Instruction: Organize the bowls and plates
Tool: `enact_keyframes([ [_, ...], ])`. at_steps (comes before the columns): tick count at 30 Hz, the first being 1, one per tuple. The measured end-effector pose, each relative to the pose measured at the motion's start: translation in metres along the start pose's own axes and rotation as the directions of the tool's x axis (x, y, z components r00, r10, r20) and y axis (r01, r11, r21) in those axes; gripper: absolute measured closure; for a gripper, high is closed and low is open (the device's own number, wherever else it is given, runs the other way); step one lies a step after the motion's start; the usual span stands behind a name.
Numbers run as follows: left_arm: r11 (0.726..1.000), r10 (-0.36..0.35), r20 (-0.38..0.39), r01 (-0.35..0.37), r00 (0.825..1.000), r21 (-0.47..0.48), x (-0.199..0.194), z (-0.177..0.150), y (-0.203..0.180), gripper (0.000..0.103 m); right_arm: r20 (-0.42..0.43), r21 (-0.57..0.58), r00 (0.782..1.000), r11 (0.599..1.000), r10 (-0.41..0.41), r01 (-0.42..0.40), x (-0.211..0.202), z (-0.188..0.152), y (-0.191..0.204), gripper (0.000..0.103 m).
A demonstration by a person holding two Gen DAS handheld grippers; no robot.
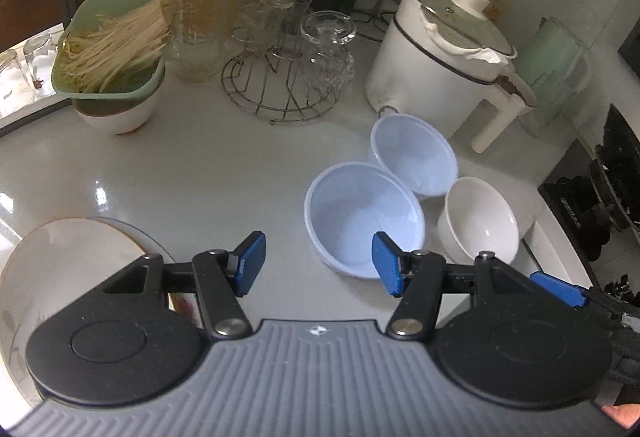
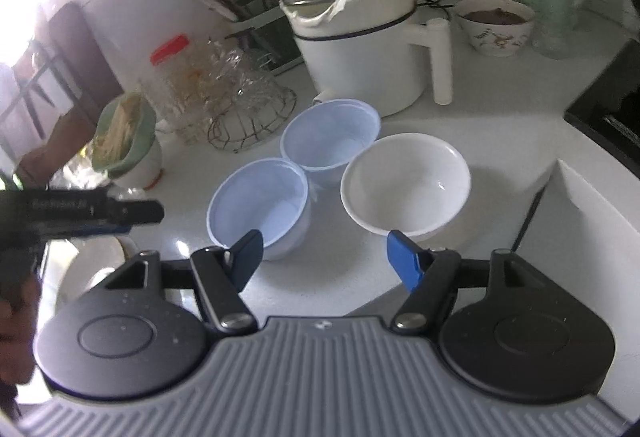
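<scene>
Bowls: two blue bowls (image 2: 260,197) (image 2: 330,135) and one white bowl (image 2: 406,183) sit clustered on the counter (image 2: 480,141). Left tool (image 1: 318,263) and right tool (image 2: 326,259) both stand spread, pinching nothing.

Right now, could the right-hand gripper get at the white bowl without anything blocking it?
Probably yes. The right gripper is open and empty, and the white bowl sits just ahead of it, upright, with bare counter between them. The near blue bowl stands off to the side.
</scene>
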State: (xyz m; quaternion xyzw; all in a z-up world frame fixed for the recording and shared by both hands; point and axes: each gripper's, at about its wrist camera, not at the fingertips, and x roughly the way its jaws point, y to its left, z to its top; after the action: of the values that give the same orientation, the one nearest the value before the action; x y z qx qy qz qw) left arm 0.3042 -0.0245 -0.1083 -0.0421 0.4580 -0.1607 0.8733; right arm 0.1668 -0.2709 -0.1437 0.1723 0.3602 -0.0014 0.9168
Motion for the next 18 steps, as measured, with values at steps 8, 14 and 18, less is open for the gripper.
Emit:
enact_keyframes([
  [8, 1.0, 0.014, 0.006, -0.014, 1.0, 0.006, 0.026, 0.014, 0.001, 0.039, 0.003, 0.033, 1.0, 0.999, 0.001, -0.001, 0.017, 0.011, 0.002, 0.038],
  [14, 0.999, -0.013, -0.024, 0.012, 1.0, -0.042, 0.045, 0.019, 0.007, 0.04, -0.041, 0.066, 0.999, 0.998, 0.017, -0.014, 0.035, 0.012, 0.001, 0.047],
  [18, 0.999, -0.025, -0.034, 0.024, 0.999, -0.028, 0.055, 0.018, 0.005, 0.044, -0.072, 0.083, 0.996, 0.995, 0.054, -0.048, 0.048, 0.015, 0.0, 0.05],
])
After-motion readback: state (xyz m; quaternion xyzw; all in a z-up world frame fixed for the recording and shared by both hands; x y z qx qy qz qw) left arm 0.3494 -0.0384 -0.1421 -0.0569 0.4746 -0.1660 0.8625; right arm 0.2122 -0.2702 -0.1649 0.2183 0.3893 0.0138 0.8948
